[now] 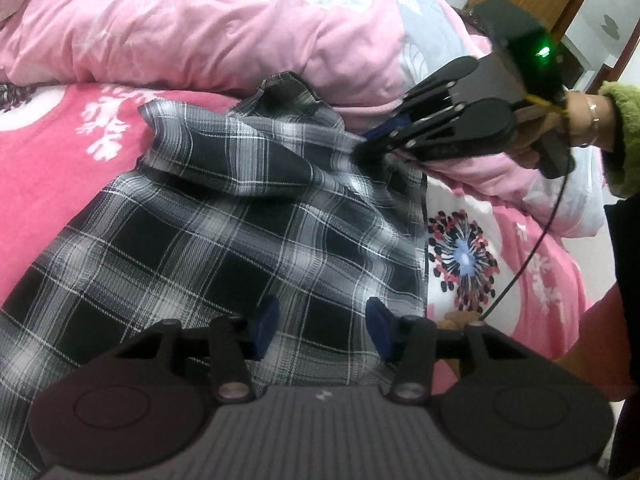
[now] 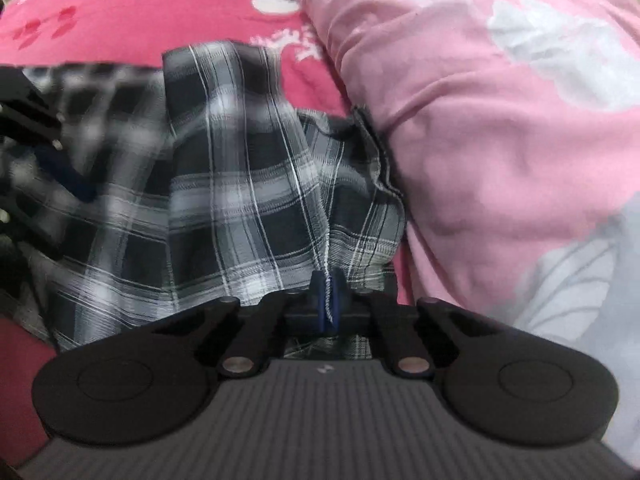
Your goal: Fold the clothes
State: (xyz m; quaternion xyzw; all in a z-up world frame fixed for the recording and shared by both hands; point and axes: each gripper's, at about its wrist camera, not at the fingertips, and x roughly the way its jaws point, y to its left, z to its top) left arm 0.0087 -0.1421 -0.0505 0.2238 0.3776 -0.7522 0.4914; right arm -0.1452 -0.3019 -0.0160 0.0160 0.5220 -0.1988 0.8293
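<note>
The plaid shirt (image 1: pixel 224 240) lies on the bed (image 1: pixel 48 168), long axis running toward the pink quilt (image 1: pixel 200 28). Right gripper (image 2: pixel 329 300) jaws pinch its edge; left gripper (image 1: pixel 322 326) jaws stand apart above it. Shirt's near end is cut off.

Right gripper (image 2: pixel 329 304) is seen with its blue pads (image 2: pixel 319 300) pressed together on a stitched edge of the black-and-white plaid garment (image 2: pixel 240 184). The cloth is drawn up in folds toward the pads and is spread over the red floral bedsheet (image 2: pixel 120 12). A pale pink quilt (image 2: pixel 500 120) is bunched just beside the garment on the right. At the left edge, blurred dark parts of the other gripper (image 2: pixel 28 120) are glimpsed against the plaid.
</note>
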